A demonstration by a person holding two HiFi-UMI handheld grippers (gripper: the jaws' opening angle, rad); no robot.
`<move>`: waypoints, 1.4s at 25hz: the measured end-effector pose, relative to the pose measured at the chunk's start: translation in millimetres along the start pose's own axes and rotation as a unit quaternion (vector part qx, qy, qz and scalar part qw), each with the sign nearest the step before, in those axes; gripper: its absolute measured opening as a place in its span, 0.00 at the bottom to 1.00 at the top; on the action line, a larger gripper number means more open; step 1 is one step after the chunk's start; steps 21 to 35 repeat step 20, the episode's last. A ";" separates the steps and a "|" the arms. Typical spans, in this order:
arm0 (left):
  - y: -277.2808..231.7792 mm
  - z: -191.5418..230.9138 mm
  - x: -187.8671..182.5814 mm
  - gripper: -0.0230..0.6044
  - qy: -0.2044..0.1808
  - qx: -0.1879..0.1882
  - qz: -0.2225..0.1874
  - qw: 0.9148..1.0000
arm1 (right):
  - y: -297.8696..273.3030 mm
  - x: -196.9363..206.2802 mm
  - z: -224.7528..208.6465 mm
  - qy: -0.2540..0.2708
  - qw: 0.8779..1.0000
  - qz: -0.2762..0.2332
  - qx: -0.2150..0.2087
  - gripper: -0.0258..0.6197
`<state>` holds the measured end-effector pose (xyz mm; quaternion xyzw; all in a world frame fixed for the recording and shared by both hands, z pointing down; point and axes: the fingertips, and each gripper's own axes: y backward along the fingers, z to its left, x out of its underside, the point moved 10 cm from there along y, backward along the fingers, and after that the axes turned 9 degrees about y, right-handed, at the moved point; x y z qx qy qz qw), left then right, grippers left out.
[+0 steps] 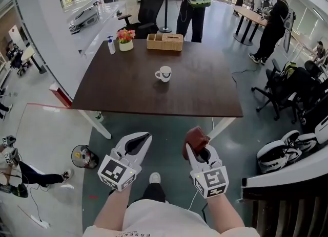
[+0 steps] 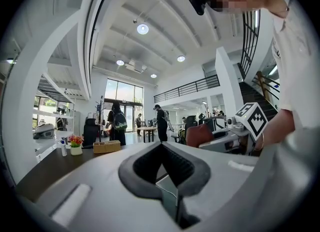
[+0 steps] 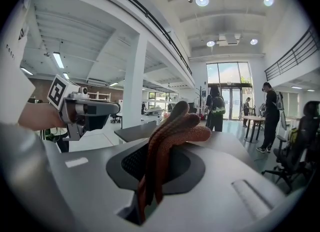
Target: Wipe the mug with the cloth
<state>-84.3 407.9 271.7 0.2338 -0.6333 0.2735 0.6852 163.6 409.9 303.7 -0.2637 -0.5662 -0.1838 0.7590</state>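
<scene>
The mug (image 1: 164, 73) is seen out on the dark brown bench (image 1: 128, 95), white, upright, its handle turned to the left, with bare bench all around it. Nothing is touching it.

Both tools are held low in front of the person, short of the near edge of the bench and well apart from the mug. The right tool (image 1: 199, 151) is clamped on the cloth (image 1: 196, 138). In the right gripper view, the reddish-brown fabric is pinched between the jaws. Folds are bunched up above the jaws and the top flops over to the right.

The left tool (image 1: 142, 139) is held just beside it, to the left. In the left gripper view its jaws are brought together, and nothing is carried between them. The two tools are kept side by side without touching.

At the far edge of the bench, a small pot of flowers (image 1: 125, 40) is set beside a spray bottle (image 1: 111, 45), and a wooden tissue box (image 1: 165, 42) is placed to the right of them. A black office chair (image 1: 146, 11) is parked beyond that edge, and a person with a backpack (image 1: 193, 3) is standing behind the box, facing away.
</scene>
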 end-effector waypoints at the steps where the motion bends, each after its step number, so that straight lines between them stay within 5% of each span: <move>1: -0.2 0.5 -0.2 0.04 0.000 0.000 -0.001 1.000 | -1.1 -0.3 0.1 -0.001 1.000 -0.001 0.001 0.16; 35: 8.0 1.0 1.8 0.04 0.011 -0.006 -0.001 1.000 | 0.9 -2.9 4.7 -0.003 1.000 0.001 0.010 0.15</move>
